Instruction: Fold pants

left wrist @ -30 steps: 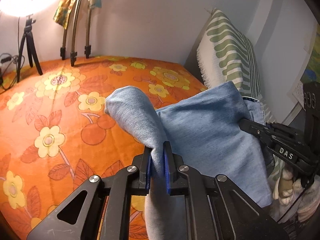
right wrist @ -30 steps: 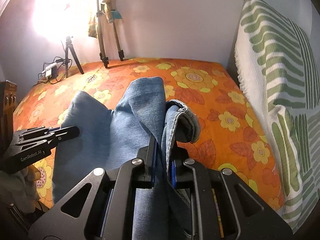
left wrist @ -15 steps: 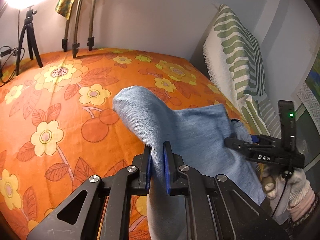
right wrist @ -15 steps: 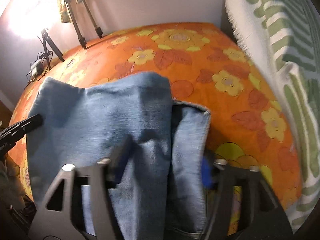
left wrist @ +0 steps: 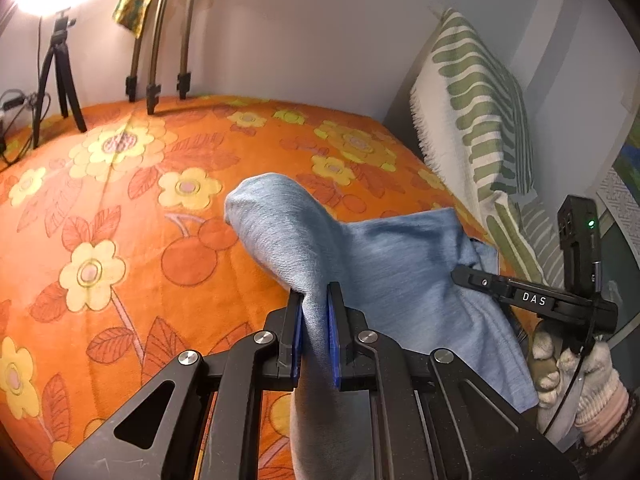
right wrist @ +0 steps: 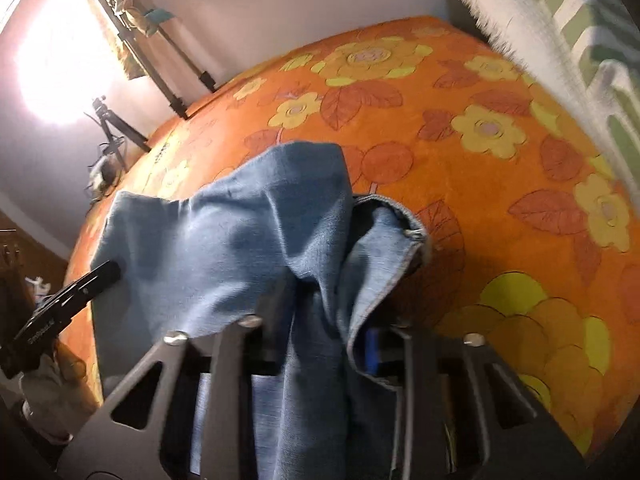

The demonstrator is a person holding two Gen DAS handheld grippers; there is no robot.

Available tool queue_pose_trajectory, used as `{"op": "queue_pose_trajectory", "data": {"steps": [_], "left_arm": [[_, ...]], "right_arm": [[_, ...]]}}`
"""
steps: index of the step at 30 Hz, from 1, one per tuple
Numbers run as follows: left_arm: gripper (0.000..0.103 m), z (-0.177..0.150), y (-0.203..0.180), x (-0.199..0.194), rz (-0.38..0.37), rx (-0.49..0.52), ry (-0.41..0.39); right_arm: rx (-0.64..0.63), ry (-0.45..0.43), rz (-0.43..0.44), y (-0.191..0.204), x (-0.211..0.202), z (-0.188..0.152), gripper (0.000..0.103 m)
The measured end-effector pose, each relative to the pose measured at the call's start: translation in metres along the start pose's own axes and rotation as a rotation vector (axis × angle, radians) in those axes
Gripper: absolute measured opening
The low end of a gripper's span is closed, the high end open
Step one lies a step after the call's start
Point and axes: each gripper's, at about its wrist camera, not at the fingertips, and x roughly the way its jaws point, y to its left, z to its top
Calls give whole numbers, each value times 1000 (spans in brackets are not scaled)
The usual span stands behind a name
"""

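Light blue denim pants (left wrist: 400,264) hang between my two grippers above the orange flowered bedspread (left wrist: 120,200). My left gripper (left wrist: 314,300) is shut on a fold of the pants. In the right wrist view the pants (right wrist: 240,240) drape over my right gripper (right wrist: 320,340); its jaws stand wide apart with cloth lying between them, the waistband edge (right wrist: 400,220) curling to the right. The right gripper also shows in the left wrist view (left wrist: 472,280), at the pants' right edge. The left gripper shows in the right wrist view (right wrist: 100,276).
A green-striped white pillow (left wrist: 472,120) leans against the wall on the right. Tripod legs (left wrist: 152,80) and a bright lamp on a small tripod (left wrist: 60,72) stand at the bed's far left, with cables (left wrist: 12,100) beside them.
My right gripper has opened from shut on the pants and tilted, moving forward over the bed. My left gripper stays shut on its fold; the pants have sunk lower.
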Motion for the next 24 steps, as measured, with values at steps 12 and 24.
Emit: {"op": "queue_pose_trajectory", "data": {"steps": [12, 24], "left_arm": [[9, 15, -5, -48, -8, 52, -91], [8, 74, 21, -48, 26, 35, -180]], "right_arm": [[-207, -207, -104, 78, -75, 12, 11], [-223, -295, -72, 104, -73, 65, 11]]}}
